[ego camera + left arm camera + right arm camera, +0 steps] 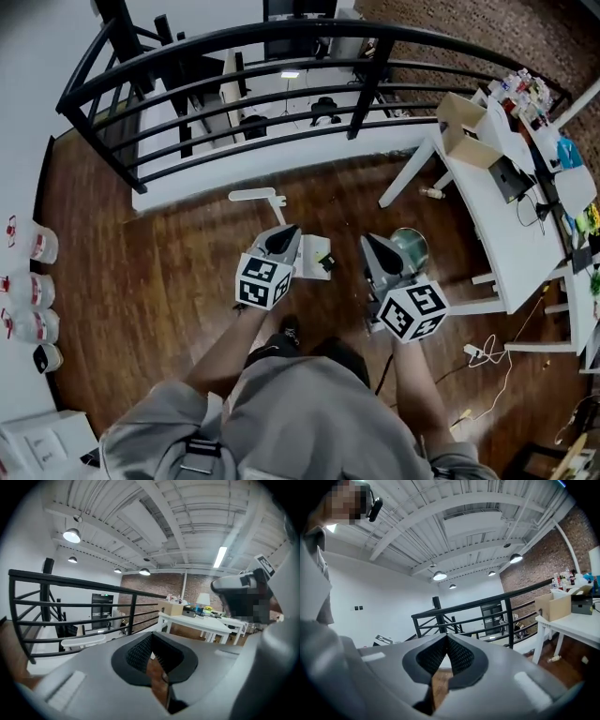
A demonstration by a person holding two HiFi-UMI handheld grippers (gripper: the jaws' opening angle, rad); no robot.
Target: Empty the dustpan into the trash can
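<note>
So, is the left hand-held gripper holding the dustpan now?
No, the left hand-held gripper has its jaws shut together with nothing between them.

A black railing (370,89) borders the wooden floor (141,281); a cardboard box (466,131) sits on the white table (516,244).

Black railing (368,94) bars the way ahead. White table (497,234), with the trash can (410,246) near its legs, crowds the right. Bare wood floor (141,272) lies open leftward.
</note>
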